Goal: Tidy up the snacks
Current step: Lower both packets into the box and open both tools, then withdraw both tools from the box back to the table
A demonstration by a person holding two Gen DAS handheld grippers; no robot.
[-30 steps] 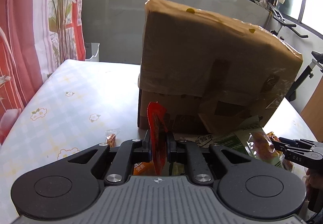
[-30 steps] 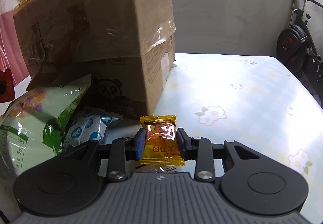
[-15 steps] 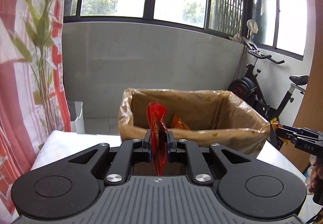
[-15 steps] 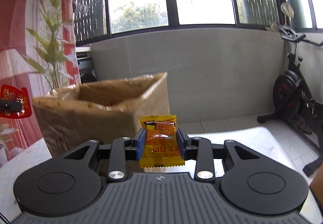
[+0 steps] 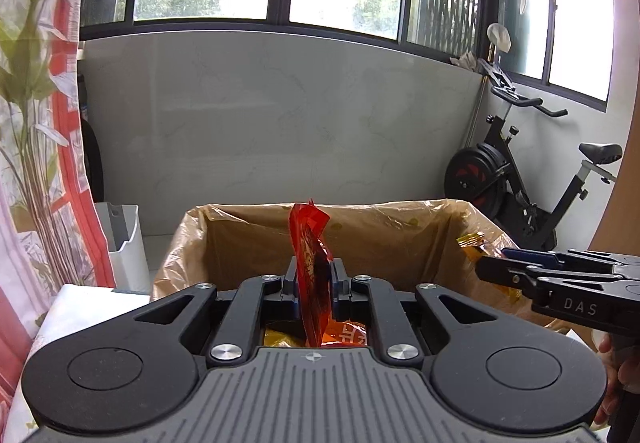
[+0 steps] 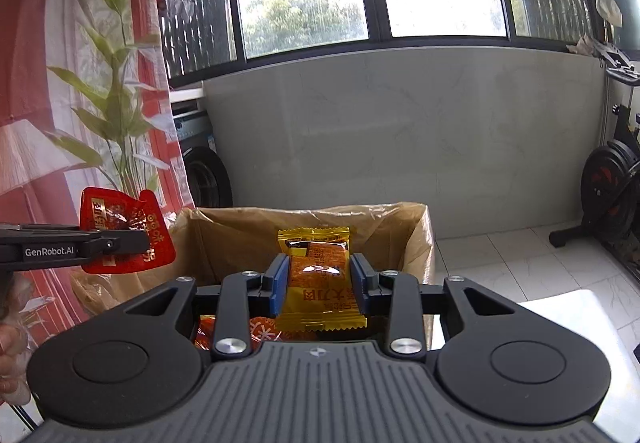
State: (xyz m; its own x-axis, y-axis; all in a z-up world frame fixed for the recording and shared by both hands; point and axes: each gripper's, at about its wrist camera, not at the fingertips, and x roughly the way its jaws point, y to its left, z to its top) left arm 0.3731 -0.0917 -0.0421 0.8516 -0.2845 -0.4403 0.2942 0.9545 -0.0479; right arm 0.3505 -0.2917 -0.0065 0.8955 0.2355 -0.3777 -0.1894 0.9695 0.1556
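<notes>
My left gripper is shut on a red snack packet and holds it on edge over the near rim of an open cardboard box lined with clear plastic. My right gripper is shut on a yellow-and-orange snack packet over the same box. Orange packets lie inside the box below both grippers. The right gripper also shows at the right of the left wrist view. The left gripper with the red packet shows at the left of the right wrist view.
A white bin stands on the floor left of the box. An exercise bike stands at the right by the grey wall. A red-patterned curtain hangs at the left. The floral table top shows at the lower left.
Both grippers rose from table level, where other snack bags lay, to above the box and moved closer over its opening. Each still holds its packet.
</notes>
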